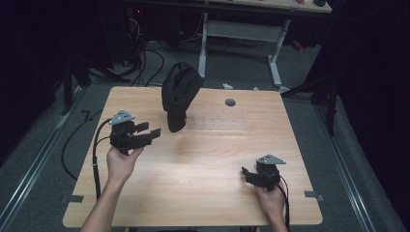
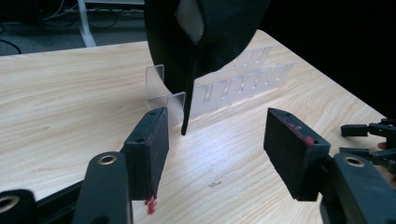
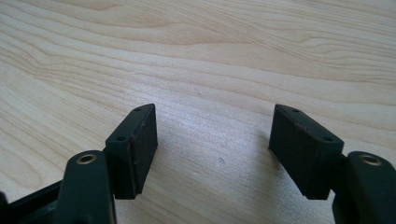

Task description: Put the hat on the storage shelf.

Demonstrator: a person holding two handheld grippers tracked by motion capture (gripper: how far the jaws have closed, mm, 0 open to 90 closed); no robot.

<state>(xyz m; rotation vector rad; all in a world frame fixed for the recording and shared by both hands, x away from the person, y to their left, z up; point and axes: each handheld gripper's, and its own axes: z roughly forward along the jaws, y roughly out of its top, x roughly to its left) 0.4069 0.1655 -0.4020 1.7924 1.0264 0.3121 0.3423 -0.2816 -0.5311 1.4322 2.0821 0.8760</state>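
Two tools work over one wooden tabletop, one in each of the person's two hands. At the left of the high view, the left tool is held up off the wood by the left hand, its jaws spread with nothing between them and pointing toward the middle of the tabletop. One black cap sits just beyond those jaws, propped high on one clear plastic rack, near the far edge and a little left of centre. In the left tool view the cap hangs over the near end of the rack, and one narrow black strap drops from it down to just above the wood, ahead of the gap between the two pads and apart from both. The rack's row of upright slots runs away to the right. Farther right on the tabletop is one small round grey hole. At the right, the right tool rests low near the front edge in the right hand, well apart from the cap; in the right tool view its two pads stand spread over bare wood, pinching nothing.
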